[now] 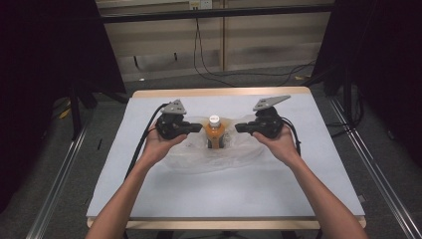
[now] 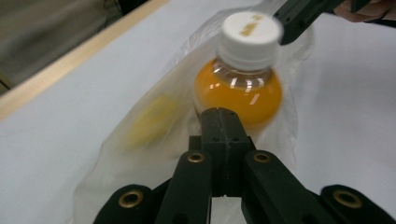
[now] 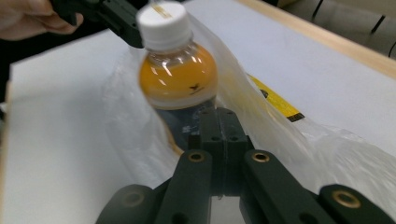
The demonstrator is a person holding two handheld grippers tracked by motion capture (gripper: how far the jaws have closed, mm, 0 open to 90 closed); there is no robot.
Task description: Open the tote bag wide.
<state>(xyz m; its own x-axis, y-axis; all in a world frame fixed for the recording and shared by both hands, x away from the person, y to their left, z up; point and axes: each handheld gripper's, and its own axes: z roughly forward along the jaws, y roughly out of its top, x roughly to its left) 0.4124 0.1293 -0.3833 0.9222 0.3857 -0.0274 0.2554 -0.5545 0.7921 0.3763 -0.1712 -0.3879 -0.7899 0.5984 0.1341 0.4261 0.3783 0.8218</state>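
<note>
An orange drink bottle (image 1: 214,133) with a white cap stands upright inside a clear plastic bag (image 1: 191,160) at the table's middle. My left gripper (image 1: 199,128) is just left of the bottle and my right gripper (image 1: 238,128) just right of it, tips facing each other. In the left gripper view my jaws (image 2: 224,114) are closed at the bag's film in front of the bottle (image 2: 238,88), and the right gripper (image 2: 292,21) pinches the bag's raised rim. The right gripper view shows my closed jaws (image 3: 223,114) on the film by the bottle (image 3: 177,74).
A pale grey cloth (image 1: 298,189) covers the wooden table (image 1: 219,92). The bag's loose part lies spread toward the person. A yellow and black printed strip (image 3: 275,100) shows on the bag. Dark curtains and floor cables surround the table.
</note>
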